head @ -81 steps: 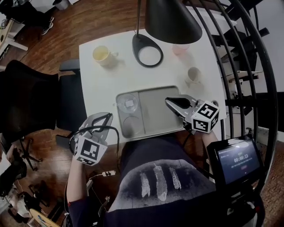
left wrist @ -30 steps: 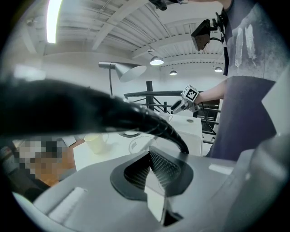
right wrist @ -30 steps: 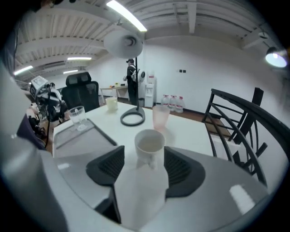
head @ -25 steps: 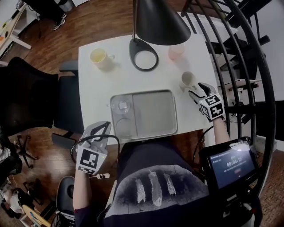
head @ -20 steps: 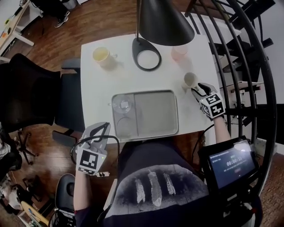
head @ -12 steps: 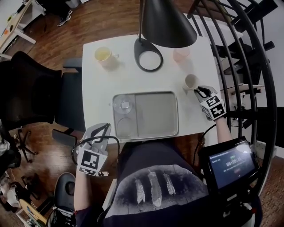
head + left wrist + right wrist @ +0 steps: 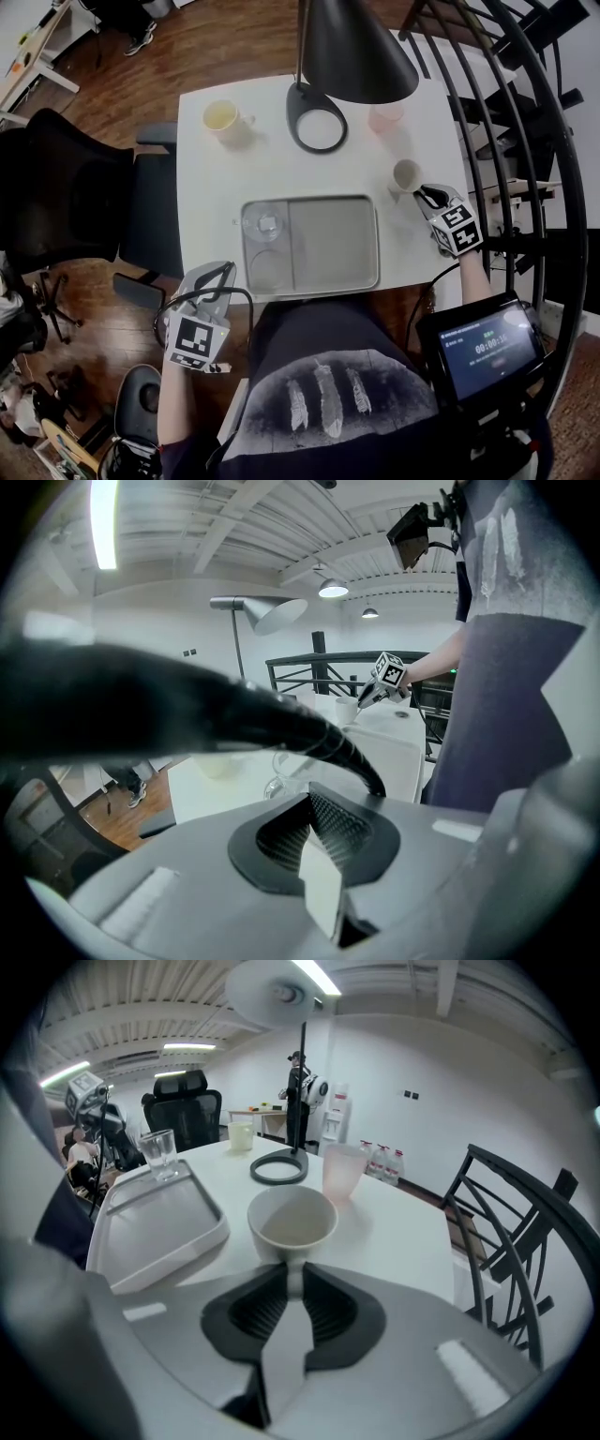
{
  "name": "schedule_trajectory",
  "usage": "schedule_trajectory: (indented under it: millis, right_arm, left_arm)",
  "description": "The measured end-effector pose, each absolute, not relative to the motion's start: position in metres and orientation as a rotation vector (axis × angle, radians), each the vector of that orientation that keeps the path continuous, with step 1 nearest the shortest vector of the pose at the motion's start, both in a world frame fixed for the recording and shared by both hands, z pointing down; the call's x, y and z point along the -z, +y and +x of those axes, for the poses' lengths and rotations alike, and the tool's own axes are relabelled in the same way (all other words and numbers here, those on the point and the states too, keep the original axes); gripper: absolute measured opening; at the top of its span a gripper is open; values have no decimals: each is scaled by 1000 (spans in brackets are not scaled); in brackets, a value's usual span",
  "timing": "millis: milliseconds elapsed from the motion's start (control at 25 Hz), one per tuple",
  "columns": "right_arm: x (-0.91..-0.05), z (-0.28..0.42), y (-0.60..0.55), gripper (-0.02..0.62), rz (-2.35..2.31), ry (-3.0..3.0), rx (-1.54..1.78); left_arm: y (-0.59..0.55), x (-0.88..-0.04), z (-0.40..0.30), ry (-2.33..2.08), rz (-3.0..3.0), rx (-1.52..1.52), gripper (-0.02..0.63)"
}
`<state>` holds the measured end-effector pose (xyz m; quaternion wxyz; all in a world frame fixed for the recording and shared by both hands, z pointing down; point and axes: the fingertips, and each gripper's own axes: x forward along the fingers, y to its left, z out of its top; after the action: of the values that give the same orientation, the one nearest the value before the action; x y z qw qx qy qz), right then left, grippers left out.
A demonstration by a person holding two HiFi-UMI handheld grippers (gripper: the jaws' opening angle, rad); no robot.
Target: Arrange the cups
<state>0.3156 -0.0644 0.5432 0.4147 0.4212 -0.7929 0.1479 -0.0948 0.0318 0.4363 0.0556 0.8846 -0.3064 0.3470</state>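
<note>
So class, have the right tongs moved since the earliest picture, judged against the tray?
Yes. The right tongs left the tray for the white cup to its right, and are closing on its handle.

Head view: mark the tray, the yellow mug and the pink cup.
tray (image 7: pixel 333 244), head view, bare floor of its large compartment.
yellow mug (image 7: pixel 220 116), head view, its inside.
pink cup (image 7: pixel 385 116), head view, its mouth.
</note>
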Motion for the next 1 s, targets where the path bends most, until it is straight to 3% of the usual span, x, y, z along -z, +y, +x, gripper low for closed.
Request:
schedule_trajectory:
  millis: [560, 600, 1000]
  right_arm:
    - [-552, 302, -44, 84, 861, -1995, -331]
    - [-553, 301, -44, 54, 853, -1994, -307]
    - [-551, 293, -45, 46, 905, -2063, -350]
  left_arm:
    - [40, -446, -97, -934, 2676, -1075, 15]
    - [40, -445, -98, -937, 2676, -1079, 15]
    - [45, -446, -108, -968, 2657, -1084, 15]
